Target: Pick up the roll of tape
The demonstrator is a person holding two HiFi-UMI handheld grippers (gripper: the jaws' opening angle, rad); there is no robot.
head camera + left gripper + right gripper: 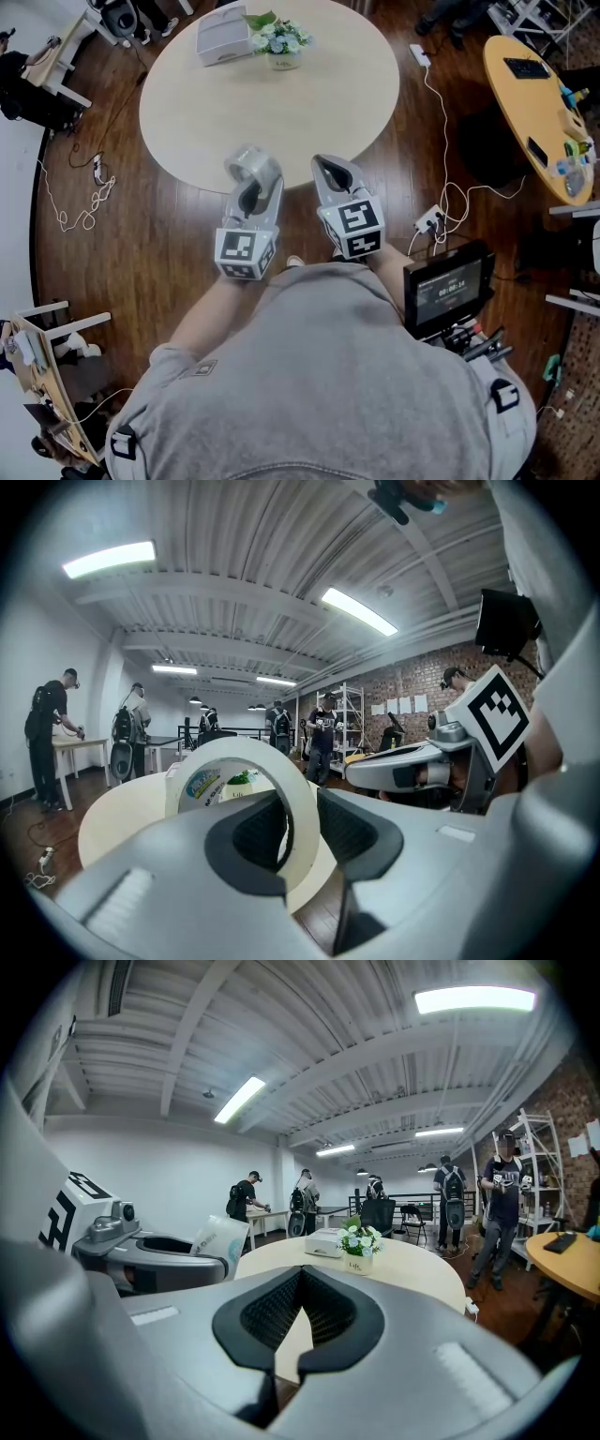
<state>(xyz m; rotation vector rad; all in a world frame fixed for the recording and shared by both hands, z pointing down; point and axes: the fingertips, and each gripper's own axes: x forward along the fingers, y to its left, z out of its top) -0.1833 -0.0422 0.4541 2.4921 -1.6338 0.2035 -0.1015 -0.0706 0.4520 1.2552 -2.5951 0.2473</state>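
The roll of tape [253, 166] is a pale, wide ring held in the air just over the near edge of the round beige table [309, 103]. My left gripper [251, 187] is shut on it. In the left gripper view the roll's wall [286, 789] stands upright, pinched between the two dark pads, and the gripper [300, 829] points almost level. My right gripper [332, 173] hovers beside it on the right, shut, with its pads [323, 1309] touching at the tips and nothing between them. From the right gripper view the tape [220, 1237] shows at the left gripper's tip.
At the table's far side stand a small pot of flowers [279, 42] and a white box [222, 37]. White cables and a power strip [428, 222] lie on the wooden floor to the right. A yellow table [525, 103] stands far right. Several people stand in the background.
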